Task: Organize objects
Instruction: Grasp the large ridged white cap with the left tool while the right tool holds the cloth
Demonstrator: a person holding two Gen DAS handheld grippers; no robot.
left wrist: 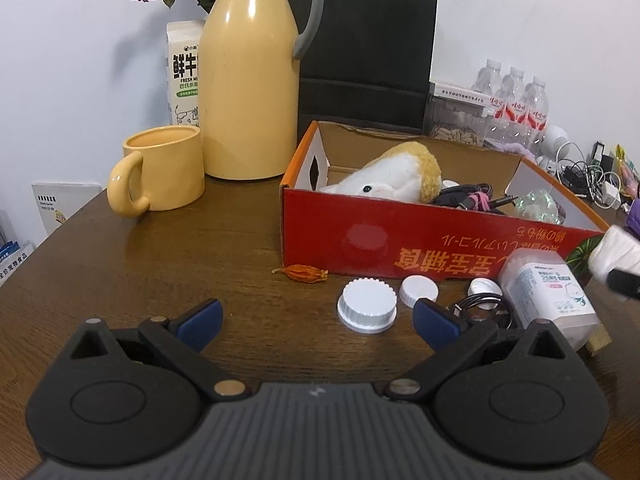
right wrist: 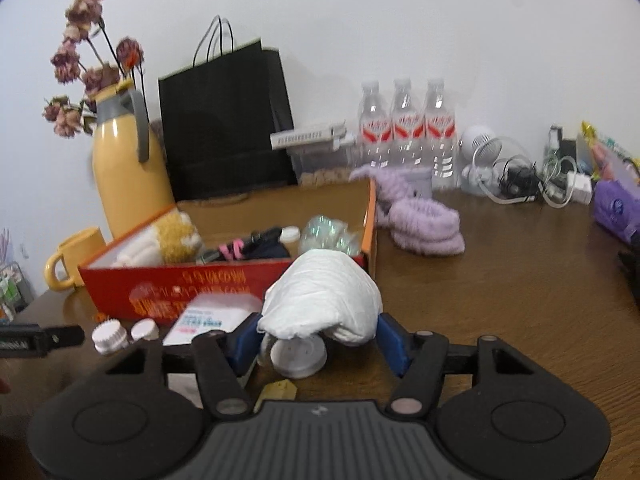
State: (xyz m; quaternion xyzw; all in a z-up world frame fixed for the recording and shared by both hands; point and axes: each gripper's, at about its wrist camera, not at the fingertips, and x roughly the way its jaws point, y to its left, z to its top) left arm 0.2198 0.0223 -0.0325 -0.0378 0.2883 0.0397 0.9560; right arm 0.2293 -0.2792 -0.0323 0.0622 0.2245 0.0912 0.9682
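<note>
A red cardboard box (left wrist: pixel 400 248) sits on the brown table and holds a plush toy (left wrist: pixel 396 176), cables and a clear crumpled item. My left gripper (left wrist: pixel 316 320) is open and empty just in front of a large white ribbed cap (left wrist: pixel 366 306); a smaller white cap (left wrist: pixel 419 288) lies beside it. A clear cotton-swab box (left wrist: pixel 548 292) lies to the right. My right gripper (right wrist: pixel 320 334) is shut on a white padded bundle (right wrist: pixel 324 296), held above the table near the red box's (right wrist: pixel 192 284) front right corner. A white cap (right wrist: pixel 297 356) lies under it.
A yellow mug (left wrist: pixel 160 168), yellow thermos (left wrist: pixel 250 76), milk carton and black paper bag (left wrist: pixel 368 52) stand behind the box. Water bottles (right wrist: pixel 406 128), purple slippers (right wrist: pixel 424 224), a small white fan and tangled cables line the back right. A dried orange husk (left wrist: pixel 304 272) lies by the box.
</note>
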